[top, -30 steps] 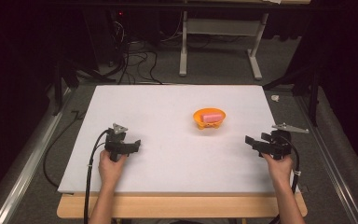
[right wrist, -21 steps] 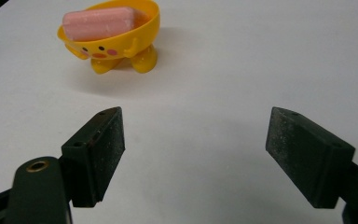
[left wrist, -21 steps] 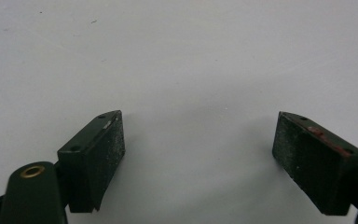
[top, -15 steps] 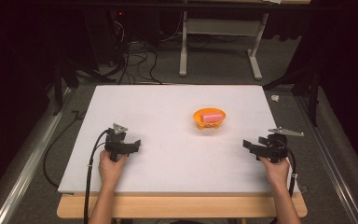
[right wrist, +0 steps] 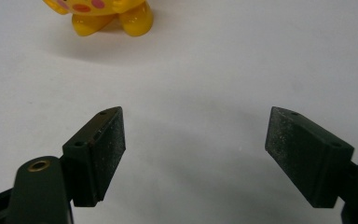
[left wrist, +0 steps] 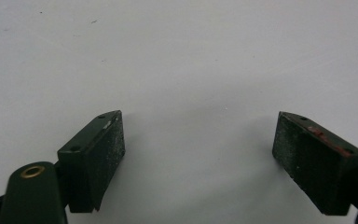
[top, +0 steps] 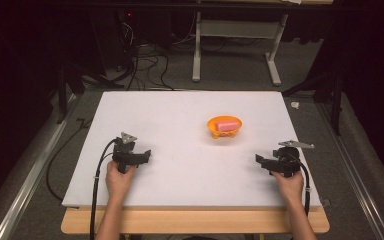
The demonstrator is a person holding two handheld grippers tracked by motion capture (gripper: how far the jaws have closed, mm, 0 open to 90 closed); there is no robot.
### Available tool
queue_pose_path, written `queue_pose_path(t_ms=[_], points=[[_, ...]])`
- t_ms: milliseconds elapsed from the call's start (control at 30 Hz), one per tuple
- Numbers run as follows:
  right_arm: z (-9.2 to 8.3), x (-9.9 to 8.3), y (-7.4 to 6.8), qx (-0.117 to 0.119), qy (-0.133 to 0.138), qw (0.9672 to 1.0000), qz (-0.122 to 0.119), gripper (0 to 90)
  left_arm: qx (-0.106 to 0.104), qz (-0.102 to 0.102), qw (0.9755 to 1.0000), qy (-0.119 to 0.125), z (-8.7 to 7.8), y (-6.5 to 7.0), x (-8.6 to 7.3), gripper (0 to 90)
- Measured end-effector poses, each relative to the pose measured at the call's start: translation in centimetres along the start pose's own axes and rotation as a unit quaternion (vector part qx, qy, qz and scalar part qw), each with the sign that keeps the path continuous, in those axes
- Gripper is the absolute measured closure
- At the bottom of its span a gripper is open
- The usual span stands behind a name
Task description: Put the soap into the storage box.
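An orange footed bowl (top: pixel 224 127) with a pink block (top: pixel 226 125) in it stands on the white board (top: pixel 180 115), right of centre. Its yellow-orange feet (right wrist: pixel 103 14) show at the top left of the right gripper view. My left gripper (top: pixel 145 156) rests near the board's front left, held by a hand, open with nothing between its jaws (left wrist: pixel 198 154). My right gripper (top: pixel 260 161) sits near the front right, jaws wide apart and empty (right wrist: pixel 193 149), pointing left toward the bowl from a short distance.
The white board lies on a wooden table (top: pixel 195 222) whose edge shows at the front. Dark floor, cables (top: pixel 145 65) and a white desk frame (top: pixel 235 45) lie beyond the far edge. A black cable (top: pixel 96 180) trails from the left gripper.
The right gripper has drifted slightly toward the near edge and to the left. The left gripper and the bowl have not moved.
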State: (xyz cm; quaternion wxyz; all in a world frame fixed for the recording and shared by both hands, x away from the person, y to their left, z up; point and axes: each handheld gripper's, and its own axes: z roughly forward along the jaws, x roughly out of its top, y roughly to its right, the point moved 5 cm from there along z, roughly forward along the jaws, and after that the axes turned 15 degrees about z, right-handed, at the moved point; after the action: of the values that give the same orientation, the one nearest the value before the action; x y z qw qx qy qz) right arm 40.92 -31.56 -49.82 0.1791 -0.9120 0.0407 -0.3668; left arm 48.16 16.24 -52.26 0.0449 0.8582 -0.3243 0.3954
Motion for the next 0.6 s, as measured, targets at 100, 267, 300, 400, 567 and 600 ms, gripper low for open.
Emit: queue_pose_path(t_ms=[100,267,300,400,567,600], points=[[0.4,-0.2,-0.1,-0.005,-0.001,1.0,-0.005,20.8,0.0,0.0,1.0,0.0,0.0,0.0,0.0,17.2],[1.2,-0.7,-0.2,-0.019,-0.004,0.9997,-0.018,20.9,0.0,0.0,1.0,0.0,0.0,0.0,0.0,17.2],[1.3,-0.8,-0.2,-0.023,-0.005,0.9995,-0.021,20.8,0.0,0.0,1.0,0.0,0.0,0.0,0.0,17.2],[1.7,-1.0,-0.3,-0.042,-0.001,0.9982,-0.043,20.8,0.0,0.0,1.0,0.0,0.0,0.0,0.0,17.2],[1.9,-1.4,-1.0,-0.074,0.003,0.9935,-0.086,21.5,0.001,0.0,1.0,0.001,0.0,0.0,0.0,17.2],[1.9,-1.4,-1.1,-0.074,0.004,0.9934,-0.088,22.1,0.001,-0.001,1.0,0.001,0.0,0.0,0.0,17.2]])
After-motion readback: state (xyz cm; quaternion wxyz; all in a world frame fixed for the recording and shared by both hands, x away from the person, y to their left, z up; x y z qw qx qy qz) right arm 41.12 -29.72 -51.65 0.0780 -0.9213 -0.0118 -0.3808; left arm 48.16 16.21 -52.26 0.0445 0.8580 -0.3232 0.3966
